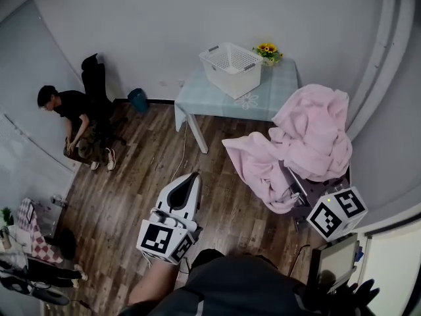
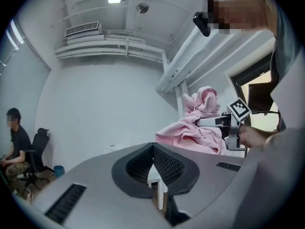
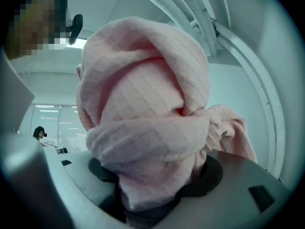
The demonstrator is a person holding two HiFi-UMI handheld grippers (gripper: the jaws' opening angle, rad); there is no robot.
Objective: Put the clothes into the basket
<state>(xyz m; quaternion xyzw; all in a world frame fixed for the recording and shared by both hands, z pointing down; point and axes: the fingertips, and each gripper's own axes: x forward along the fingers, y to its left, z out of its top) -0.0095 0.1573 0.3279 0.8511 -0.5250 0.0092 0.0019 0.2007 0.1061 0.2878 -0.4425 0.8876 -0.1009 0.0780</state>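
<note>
Beside the near right corner of the pale green cloth-covered table (image 1: 210,99), a bunched pink knitted garment (image 1: 309,137) hangs above the wooden floor (image 1: 131,189). Its long axis runs from the right gripper (image 1: 294,191) towards the table's right edge. That gripper points level, its jaws pinching the cloth. The left gripper (image 1: 192,178), also level, aims at the table with its jaws pressed together, empty. A white slotted plastic basket (image 1: 231,68) stands on the table's far side, apart from the garment.

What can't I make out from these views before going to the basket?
- Pads of the right claw: right gripper view, buried in the pink garment.
- What the garment rests on: head view, covered by the garment itself.
- Inside of the basket: head view, small, partly behind its near wall; absent from both gripper views.
</note>
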